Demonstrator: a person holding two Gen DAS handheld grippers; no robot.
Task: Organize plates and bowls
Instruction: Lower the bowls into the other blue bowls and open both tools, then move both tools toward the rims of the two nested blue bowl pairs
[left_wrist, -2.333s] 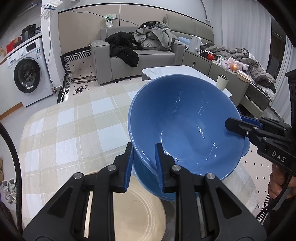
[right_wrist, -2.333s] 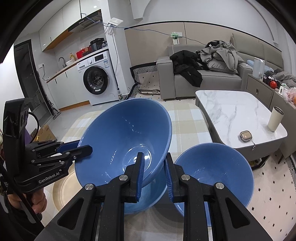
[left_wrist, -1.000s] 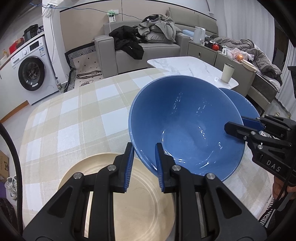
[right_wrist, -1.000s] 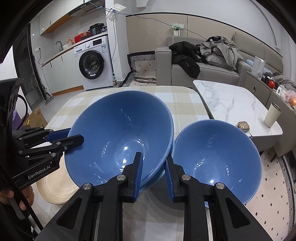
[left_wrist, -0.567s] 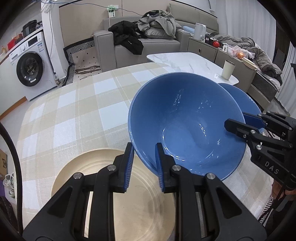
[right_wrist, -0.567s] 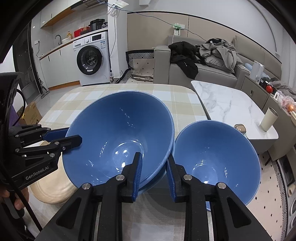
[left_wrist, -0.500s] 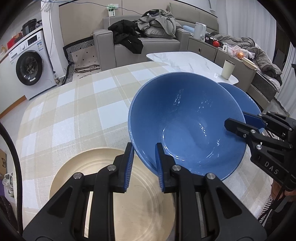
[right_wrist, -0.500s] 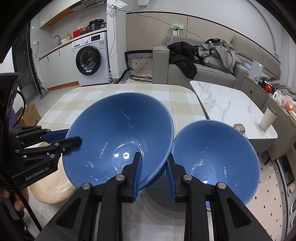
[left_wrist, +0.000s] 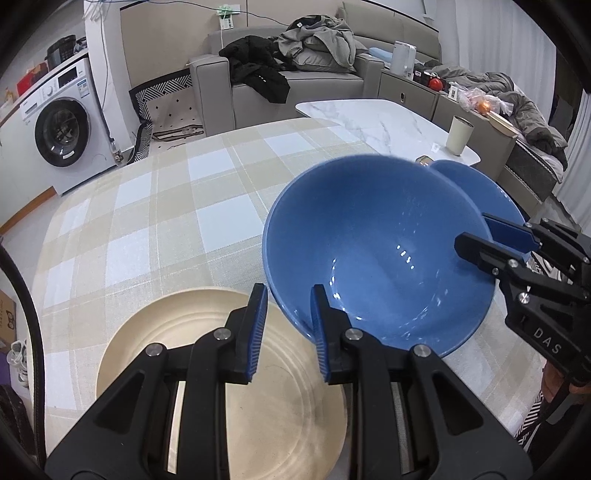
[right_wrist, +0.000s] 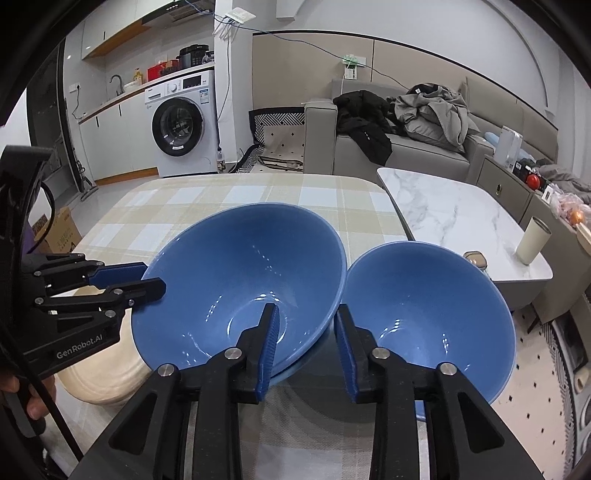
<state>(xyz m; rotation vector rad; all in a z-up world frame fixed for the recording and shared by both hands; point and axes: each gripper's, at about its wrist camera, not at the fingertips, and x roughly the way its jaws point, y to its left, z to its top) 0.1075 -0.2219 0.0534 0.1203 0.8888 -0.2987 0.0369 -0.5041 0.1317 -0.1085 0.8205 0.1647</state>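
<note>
The body of the left tongs (right_wrist: 122, 284) carried white lettering, "GenRobot.AI". The right tongs (left_wrist: 495, 240) showed "DAS" on their side. A label on the washing machine (right_wrist: 177, 125) was probably print, too small to read.

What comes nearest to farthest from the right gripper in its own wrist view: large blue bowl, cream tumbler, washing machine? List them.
Measured from the right gripper:
1. Large blue bowl: its rim sits between the opening jaws, just left of centre.
2. Cream tumbler: right side, on the marble coffee table.
3. Washing machine: far left, against the back wall.
</note>
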